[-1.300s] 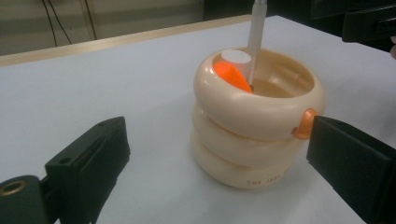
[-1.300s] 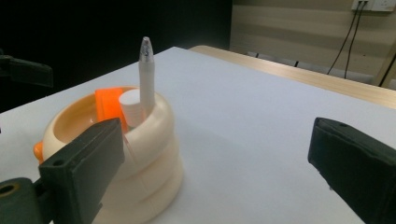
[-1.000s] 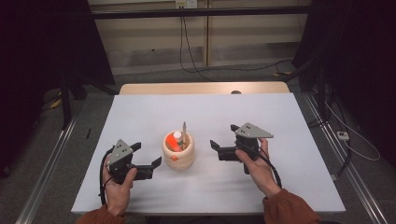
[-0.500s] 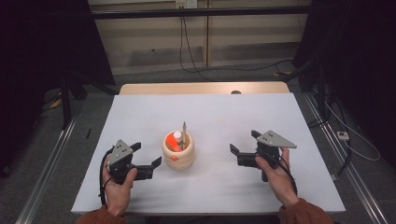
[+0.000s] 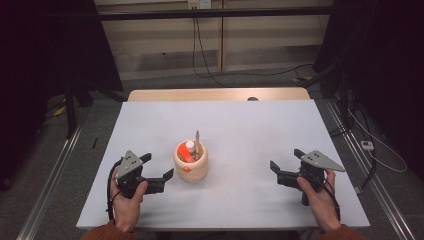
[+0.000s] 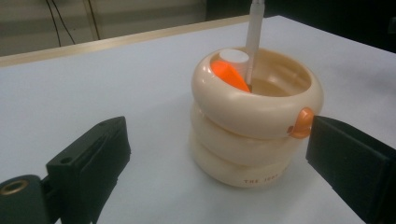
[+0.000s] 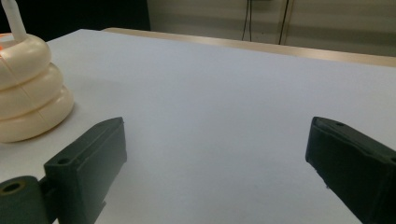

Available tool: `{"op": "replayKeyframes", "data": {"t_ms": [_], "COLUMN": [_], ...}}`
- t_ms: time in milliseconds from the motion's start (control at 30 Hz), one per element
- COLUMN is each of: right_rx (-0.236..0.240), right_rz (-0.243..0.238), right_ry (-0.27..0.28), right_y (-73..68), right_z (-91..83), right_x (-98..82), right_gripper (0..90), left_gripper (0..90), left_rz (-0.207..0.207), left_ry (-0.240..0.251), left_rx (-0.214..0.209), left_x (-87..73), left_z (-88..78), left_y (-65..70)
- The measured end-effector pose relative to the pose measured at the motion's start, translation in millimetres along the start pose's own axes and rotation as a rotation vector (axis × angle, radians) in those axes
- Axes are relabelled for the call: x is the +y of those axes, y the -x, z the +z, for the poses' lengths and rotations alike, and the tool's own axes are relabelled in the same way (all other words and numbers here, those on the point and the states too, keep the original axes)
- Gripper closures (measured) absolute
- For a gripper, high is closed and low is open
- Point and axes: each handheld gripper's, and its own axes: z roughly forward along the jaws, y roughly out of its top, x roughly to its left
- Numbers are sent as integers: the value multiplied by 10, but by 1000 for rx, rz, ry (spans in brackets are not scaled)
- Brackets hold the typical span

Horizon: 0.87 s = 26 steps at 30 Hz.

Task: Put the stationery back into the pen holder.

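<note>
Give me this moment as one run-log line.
left gripper: open, beside cream holder | right gripper: open, apart | holder: upright, pen and orange marker inside

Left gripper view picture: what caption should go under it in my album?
Open left tool faces a cream ringed pot holding an orange-bodied marker and a pale pen.

White table [image 5: 250, 130], grey floor [image 5: 165, 82], pale wall panels [image 5: 160, 35], dark curtains [image 5: 45, 60].

One cream ringed holder [image 5: 191, 163] stood on the tabletop [image 5: 240, 130], containing one pen [image 5: 197, 142] and one orange marker [image 5: 188, 151]; two grippers were present.
</note>
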Motion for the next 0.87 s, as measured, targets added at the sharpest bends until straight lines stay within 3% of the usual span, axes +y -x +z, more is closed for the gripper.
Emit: {"op": "replayKeyframes", "data": {"t_ms": [500, 867], "right_rx": [-46, -32], "right_rz": [6, 33], "right_ry": [-14, 11], "right_y": [70, 82], "right_z": [-162, -178], "right_x": [-220, -233], "right_gripper": [46, 45], "left_gripper": [58, 59], "left_rz": [-3, -8], "left_ry": [3, -6], "left_rx": [-3, -11], "left_x": [-10, -18], "left_z": [-3, 23], "left_y": [4, 4]}}
